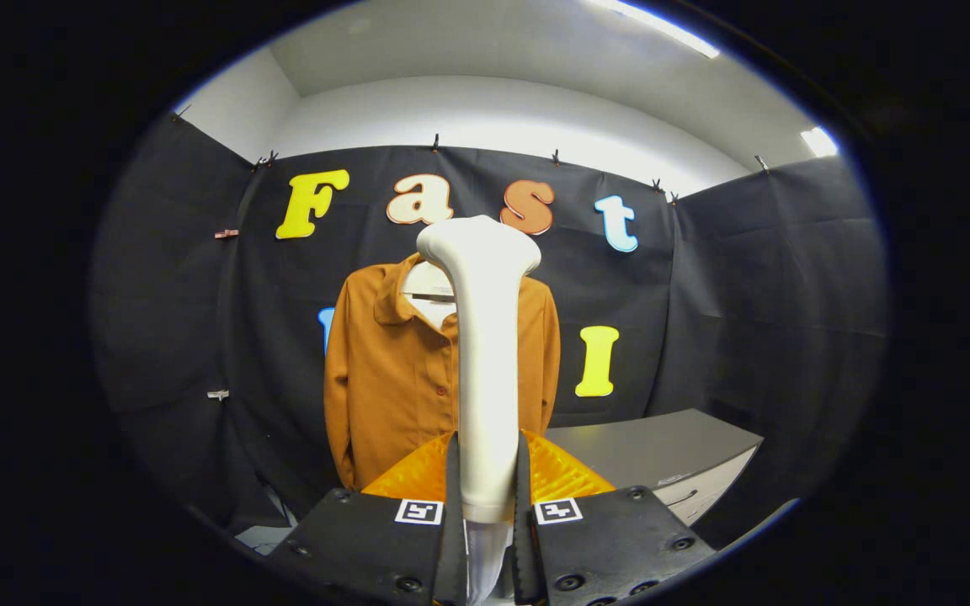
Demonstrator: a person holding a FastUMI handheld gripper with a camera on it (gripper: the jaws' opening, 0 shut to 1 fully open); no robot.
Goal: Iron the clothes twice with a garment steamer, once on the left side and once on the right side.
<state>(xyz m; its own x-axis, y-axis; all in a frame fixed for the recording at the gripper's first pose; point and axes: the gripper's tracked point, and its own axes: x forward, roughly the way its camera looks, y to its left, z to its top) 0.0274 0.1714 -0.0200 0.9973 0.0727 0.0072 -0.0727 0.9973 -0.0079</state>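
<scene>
A white garment steamer (485,353) stands upright between my fingers, its wide head at the top. My gripper (487,471) is shut on its handle, both fingers pressing the sides. Beyond the steamer an orange-brown shirt (392,370) hangs on a hanger against the booth's black wall. The steamer hides the middle of the shirt; its left half and a strip of the right side with the sleeve show. The steamer head is held at about collar height, and I cannot tell how far it is from the cloth.
A grey cabinet top (653,446) with a drawer front stands to the right of the shirt, lower down. Black cloth walls close the booth on the left, back and right.
</scene>
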